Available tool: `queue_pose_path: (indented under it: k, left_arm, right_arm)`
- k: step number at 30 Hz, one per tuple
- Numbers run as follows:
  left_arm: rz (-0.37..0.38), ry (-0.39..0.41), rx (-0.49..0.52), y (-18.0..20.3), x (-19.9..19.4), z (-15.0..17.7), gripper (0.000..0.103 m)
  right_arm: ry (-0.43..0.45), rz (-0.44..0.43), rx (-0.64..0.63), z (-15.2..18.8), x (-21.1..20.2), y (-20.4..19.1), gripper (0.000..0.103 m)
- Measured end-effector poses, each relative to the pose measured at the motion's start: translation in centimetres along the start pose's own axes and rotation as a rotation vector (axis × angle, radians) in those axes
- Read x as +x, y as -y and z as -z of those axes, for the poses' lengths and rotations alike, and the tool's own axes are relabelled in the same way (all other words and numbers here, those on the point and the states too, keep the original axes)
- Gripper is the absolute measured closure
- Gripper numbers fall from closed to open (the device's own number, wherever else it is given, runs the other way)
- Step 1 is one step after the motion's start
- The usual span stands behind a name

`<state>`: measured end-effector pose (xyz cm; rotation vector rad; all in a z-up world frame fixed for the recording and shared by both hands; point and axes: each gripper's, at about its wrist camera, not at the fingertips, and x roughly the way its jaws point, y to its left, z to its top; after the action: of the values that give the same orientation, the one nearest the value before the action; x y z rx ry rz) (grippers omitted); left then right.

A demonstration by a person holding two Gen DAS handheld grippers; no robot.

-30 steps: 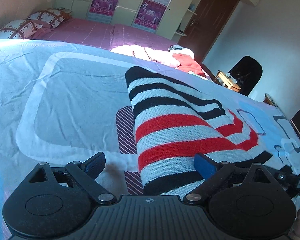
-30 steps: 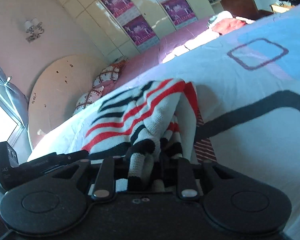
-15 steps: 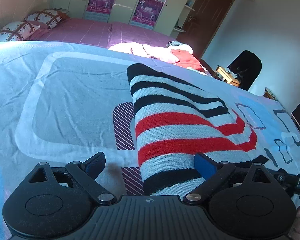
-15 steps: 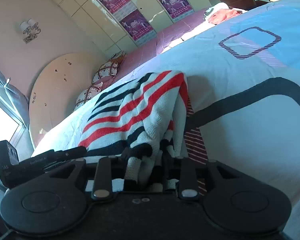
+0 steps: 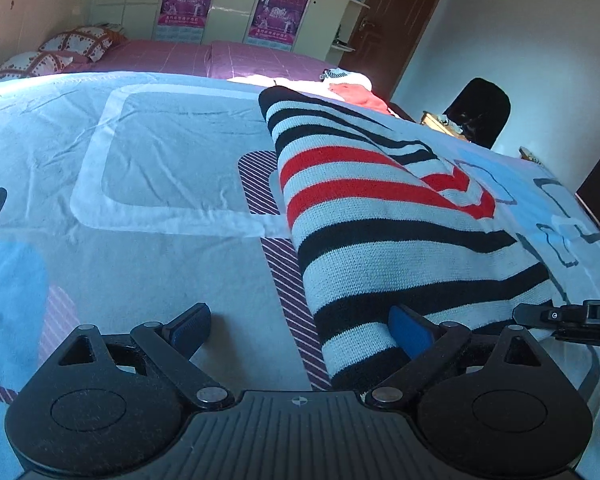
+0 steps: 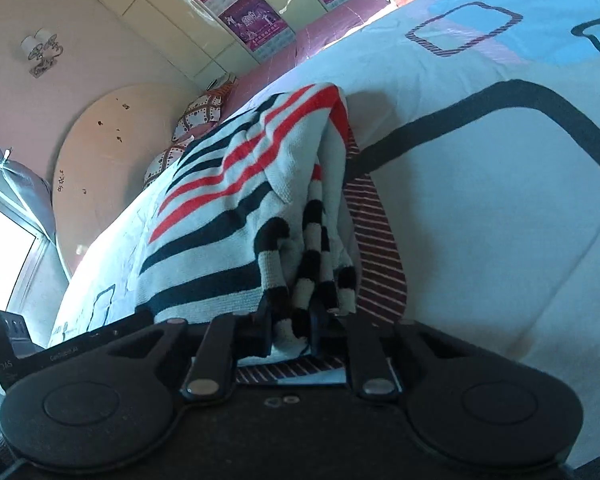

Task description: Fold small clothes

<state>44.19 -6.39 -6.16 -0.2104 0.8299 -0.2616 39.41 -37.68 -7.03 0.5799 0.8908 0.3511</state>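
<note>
only your right wrist view shows the right claw (image 6: 290, 326) just closing, clenched on the striped sweater (image 6: 236, 196); your left claw (image 5: 300, 328) gapes released.

Striped sweater (image 5: 364, 216): chunky ribbed knit, matt, soft-looking; bedsheet (image 5: 148, 168): thin woven cloth, matt, lightly creased; left gripper (image 5: 300, 326): black matt plastic w/ grainy discs, shiny metal rivets, blue rubbery pads; wardrobe doors (image 5: 228, 12): glossy, w/ paper posters; door (image 5: 400, 20): dark wood.

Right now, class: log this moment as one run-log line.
left gripper: open, beside striped sweater | right gripper: closing on sweater edge | sweater: on bedspread
</note>
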Motion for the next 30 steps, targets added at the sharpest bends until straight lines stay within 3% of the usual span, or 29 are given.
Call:
queue_pose_path:
  k: [2, 5, 9, 11, 13, 16, 17, 19, 20, 22, 23, 24, 30]
  left_arm:
    - [-0.006, 0.007, -0.004, 0.1, -0.5, -0.2, 0.008]
    - [0.0, 0.078, 0.046, 0.8, -2.2, -1.3, 0.008]
    - [0.047, 0.128, 0.08, 2.2, -2.0, -3.6, 0.009]
    - [0.066, 0.138, 0.101, 3.2, -1.4, -4.3, 0.016]
    - [0.091, 0.128, 0.117, 4.3, -0.6, -4.6, 0.016]
    - [0.027, 0.036, 0.175, 5.4, 1.7, -4.2, 0.016]
    - [0.013, 0.031, 0.193, 5.5, 2.0, -3.9, 0.015]
    - [0.027, 0.033, 0.179, 5.2, 1.7, -3.9, 0.016]
    - [0.03, 0.031, 0.176, 5.1, 1.5, -4.0, 0.016]
    - [0.032, 0.035, 0.179, 4.7, 1.3, -4.2, 0.015]
    - [0.034, 0.033, 0.185, 4.6, 1.2, -4.3, 0.015]
    - [0.038, 0.031, 0.187, 4.6, 1.2, -4.3, 0.015]
    - [0.035, 0.033, 0.199, 5.0, 1.3, -4.5, 0.015]
  right_arm:
    - [0.011, -0.012, 0.015, 0.0, -0.3, 0.2, 0.085]
    - [0.094, -0.023, 0.012, -0.8, -2.5, -0.2, 0.074]
    - [0.205, -0.001, -0.041, -3.0, -3.2, -1.1, 0.091]
    - [0.249, 0.007, -0.094, -3.8, -3.2, -2.2, 0.091]
    - [0.218, -0.023, -0.141, -4.2, -2.3, -3.0, 0.091]
    - [0.102, 0.034, -0.206, -3.8, 0.4, -2.8, 0.097]
    - [0.093, 0.068, -0.225, -3.6, 1.0, -2.6, 0.102]
    - [0.096, 0.059, -0.217, -3.9, 0.9, -2.4, 0.102]
    - [0.095, 0.056, -0.214, -4.0, 0.7, -2.6, 0.099]
    - [0.114, 0.039, -0.225, -4.2, 0.2, -2.9, 0.078]
    - [0.128, 0.036, -0.229, -4.4, 0.0, -3.0, 0.057]
    - [0.136, 0.041, -0.233, -4.6, -0.1, -3.0, 0.048]
    - [0.086, 0.033, -0.151, -5.4, 1.0, -0.8, 0.049]
